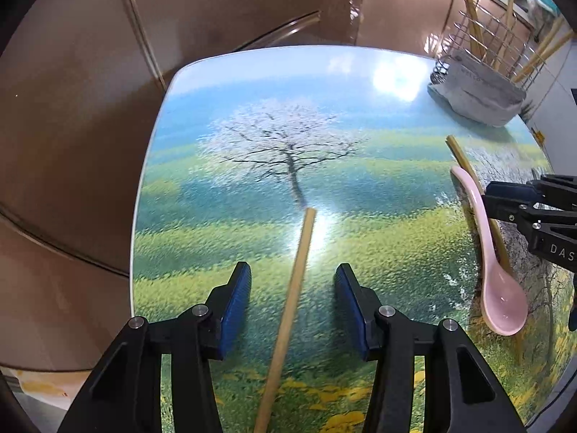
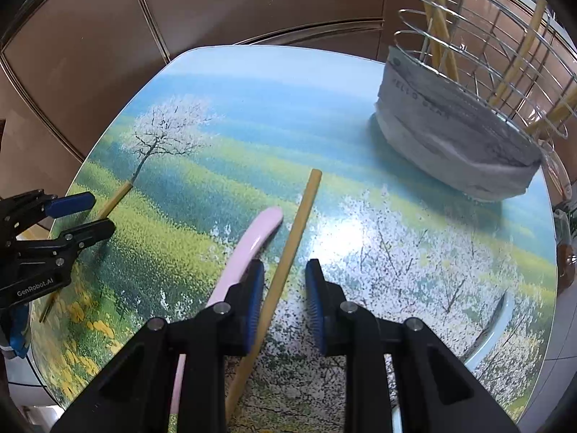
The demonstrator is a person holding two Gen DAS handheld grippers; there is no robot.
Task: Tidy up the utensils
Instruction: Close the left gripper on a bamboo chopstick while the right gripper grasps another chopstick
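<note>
We see two chopsticks lying flat on a table (image 1: 202, 115) printed with a meadow and blossoming trees. One chopstick (image 1: 288, 321) lies between the blue pads of our left gripper (image 1: 293, 299), whose jaws stand moderately apart on either side of it, neither pad touching the wood. The other chopstick (image 2: 274, 281) lies between the pads of our right gripper (image 2: 285, 301), whose jaws are narrow but not yet pressing; the stick lies close to the left pad, with a gap on the right. Just beside that left pad lies a pink spoon (image 2: 249, 249), its handle almost touching the pad. That closeness is the main risk, in our judgement: closing there could nudge the spoon or trap it with the stick, and a thin round stick flat on smooth glossy glass may roll or skid out if the pads meet off-centre. Farther back at the right stands a wire rack (image 2: 505, 47) holding several upright chopsticks, its base wrapped in grey cloth (image 2: 443, 133); it is well apart from both grippers. Brown tiled floor surrounds the table.
</note>
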